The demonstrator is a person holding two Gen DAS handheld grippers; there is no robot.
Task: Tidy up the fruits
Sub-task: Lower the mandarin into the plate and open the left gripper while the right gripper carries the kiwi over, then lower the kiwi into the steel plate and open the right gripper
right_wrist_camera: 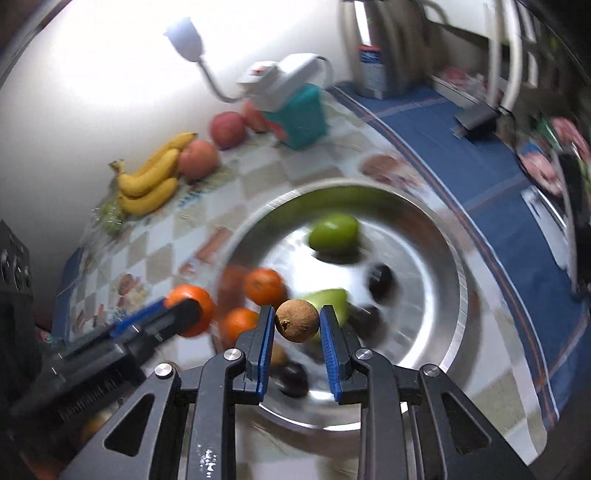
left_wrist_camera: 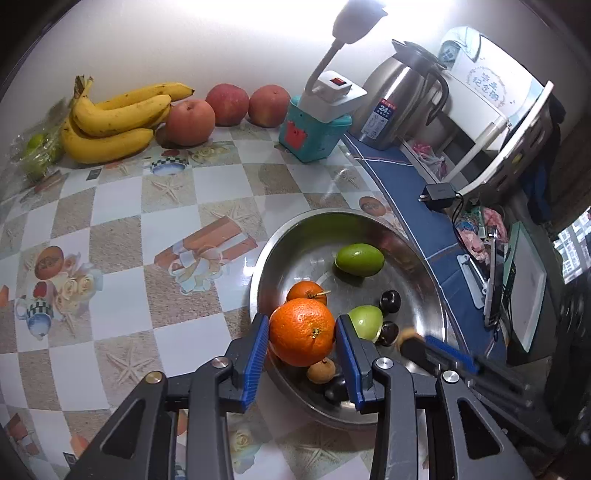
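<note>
We hold an orange point(left_wrist_camera: 302, 331) pinched in the left gripper point(left_wrist_camera: 301, 345) and a small brown longan point(right_wrist_camera: 297, 320) in the right gripper point(right_wrist_camera: 296, 325), both above the steel basin point(left_wrist_camera: 436, 295). Orange firm, grip mid-girth; longan light, brittle-shelled, likely slips.

The table point(left_wrist_camera: 122, 306) carries a glossy covering printed with checked squares, starfish, teapots and gift boxes. A teal box point(left_wrist_camera: 314, 136) stands on it near the white wall point(left_wrist_camera: 184, 44). A white switch unit point(left_wrist_camera: 334, 92) with a red rocker switch rests on top of the box; a flexible neck rises from it to a lit lamp head point(left_wrist_camera: 356, 18). Beside the box, a stainless steel kettle point(left_wrist_camera: 399, 103) with a black handle and a printed label stands on a blue cloth point(left_wrist_camera: 421, 221) with thin stripes. A black power adapter point(left_wrist_camera: 439, 196) with its cable lies on the same cloth. Further items beyond the adapter are too cluttered to identify.
</note>
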